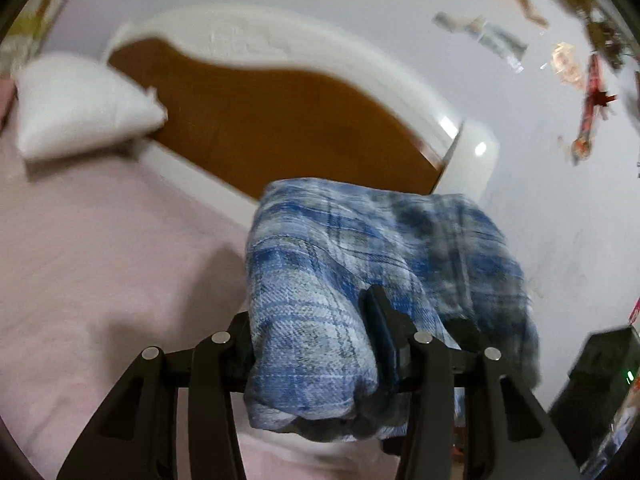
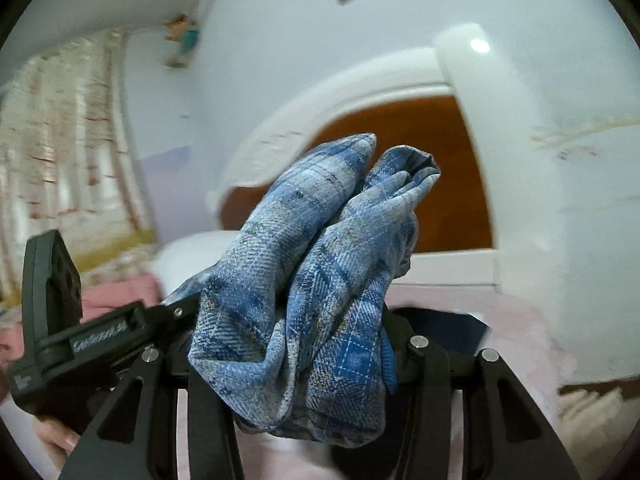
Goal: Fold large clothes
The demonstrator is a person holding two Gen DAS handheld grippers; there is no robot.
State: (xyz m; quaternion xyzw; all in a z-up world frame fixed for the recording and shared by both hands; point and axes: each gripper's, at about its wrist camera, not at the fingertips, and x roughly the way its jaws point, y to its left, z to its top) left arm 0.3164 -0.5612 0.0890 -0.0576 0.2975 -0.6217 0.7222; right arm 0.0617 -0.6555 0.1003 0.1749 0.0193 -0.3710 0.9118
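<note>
A blue and grey plaid garment (image 1: 340, 280) is bunched up and held in the air above a pink bed sheet (image 1: 100, 260). My left gripper (image 1: 316, 332) is shut on a thick wad of it, and the cloth drapes over the right finger and hides the left one. In the right wrist view the same plaid garment (image 2: 320, 280) stands up in a folded bundle between the jaws of my right gripper (image 2: 296, 344), which is shut on it. The left gripper's black body (image 2: 80, 336) shows at the lower left of that view, close beside the right one.
A white pillow (image 1: 80, 108) lies at the head of the bed against a headboard (image 1: 280, 128) with a brown panel and white frame. Stickers (image 1: 592, 92) dot the pale wall. A dark box (image 1: 600, 372) stands at the right. A curtain (image 2: 60, 160) hangs at the left.
</note>
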